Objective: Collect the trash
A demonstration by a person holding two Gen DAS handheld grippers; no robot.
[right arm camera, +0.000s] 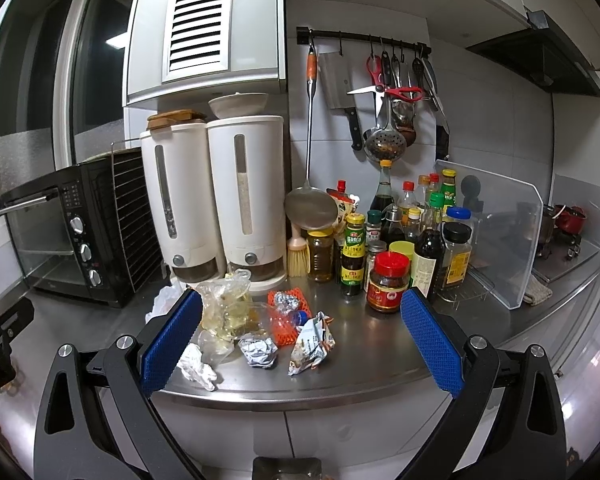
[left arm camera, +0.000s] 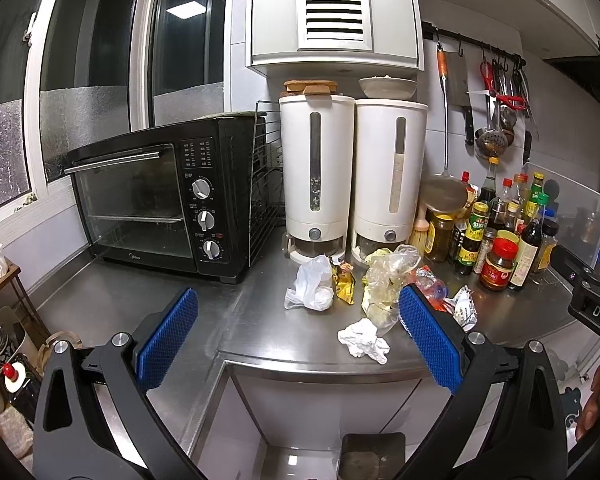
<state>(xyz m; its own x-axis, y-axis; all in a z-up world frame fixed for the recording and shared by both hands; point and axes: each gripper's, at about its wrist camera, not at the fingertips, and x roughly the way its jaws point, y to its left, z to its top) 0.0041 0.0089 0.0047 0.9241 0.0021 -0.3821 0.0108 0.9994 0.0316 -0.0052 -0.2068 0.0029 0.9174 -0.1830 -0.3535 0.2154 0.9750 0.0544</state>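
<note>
Trash lies in a loose pile on the steel counter [left arm camera: 284, 340]. There is a crumpled white tissue [left arm camera: 363, 337] [right arm camera: 196, 365], a clear plastic bag [left arm camera: 384, 284] [right arm camera: 226, 308], a white plastic bag [left arm camera: 312, 285], a yellow wrapper [left arm camera: 345, 285], an orange net with foil [right arm camera: 290, 312], a foil ball [right arm camera: 258, 351] and a printed snack wrapper [right arm camera: 312, 340] [left arm camera: 466, 306]. My left gripper [left arm camera: 298, 334] is open and empty, held in front of the counter edge. My right gripper [right arm camera: 300, 334] is open and empty, just before the pile.
A black toaster oven [left arm camera: 156, 196] stands at the left. Two white grain dispensers [left arm camera: 316, 176] [right arm camera: 244, 196] stand behind the trash. Several sauce bottles and jars [right arm camera: 404, 248] crowd the right, with a clear splash guard [right arm camera: 496, 236]. Utensils hang on a rail [right arm camera: 364, 40].
</note>
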